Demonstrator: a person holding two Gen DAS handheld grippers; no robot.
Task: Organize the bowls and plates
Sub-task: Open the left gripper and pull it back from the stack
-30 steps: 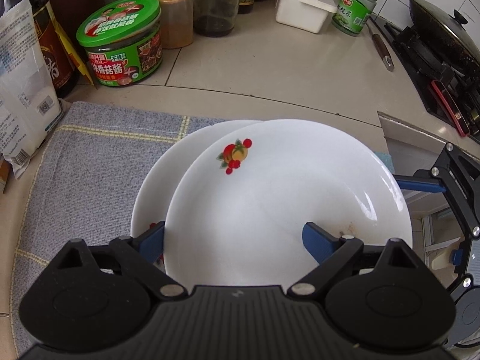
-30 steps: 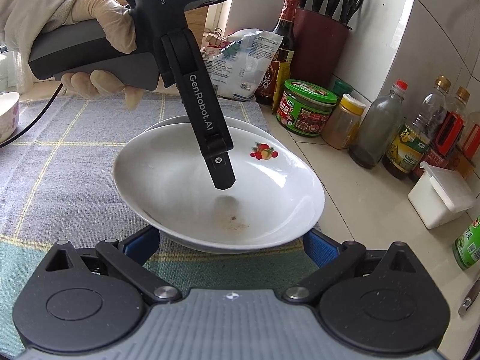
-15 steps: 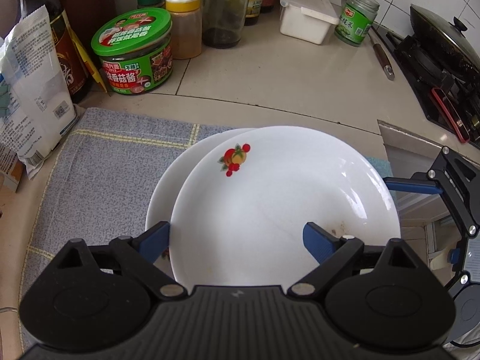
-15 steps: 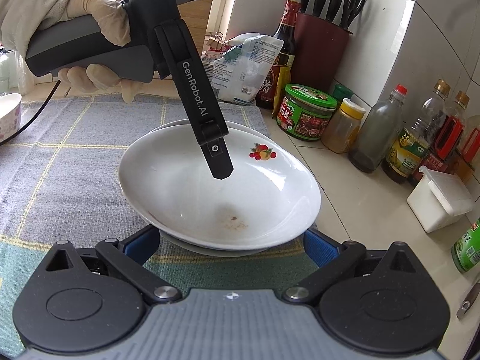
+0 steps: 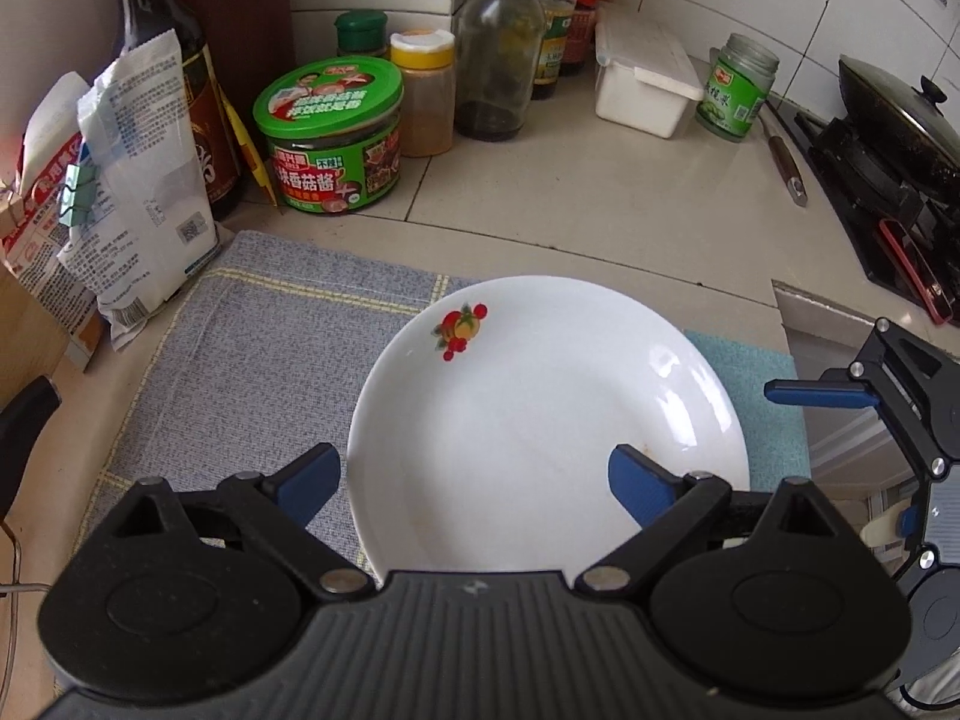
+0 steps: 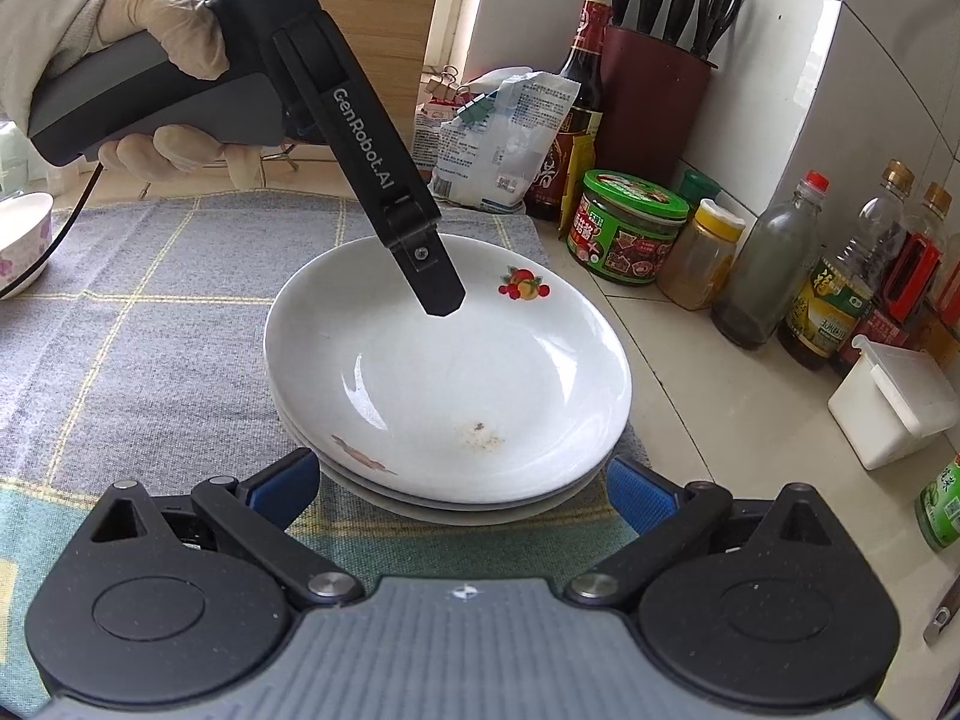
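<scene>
A white plate with a fruit print lies on top of a stack of plates on the grey checked cloth. My left gripper hovers above the plate's near side. Its jaws are opening, and its pads are clear of the plate. In the right wrist view one of its fingers hangs above the plate without touching. My right gripper stands open, with the stack's near rim between its blue fingertips but not pressed. A small flowered bowl sits at the far left of the cloth.
Behind the cloth stand a green-lidded jar, a soy bottle, bags, several bottles, a white box and a knife block. To the right are a wok on the stove and a knife.
The fruit-print plate has settled squarely onto the stack and now hides the plate beneath it. The left gripper has risen and drawn back, with its jaws wider. The right gripper has kept still.
</scene>
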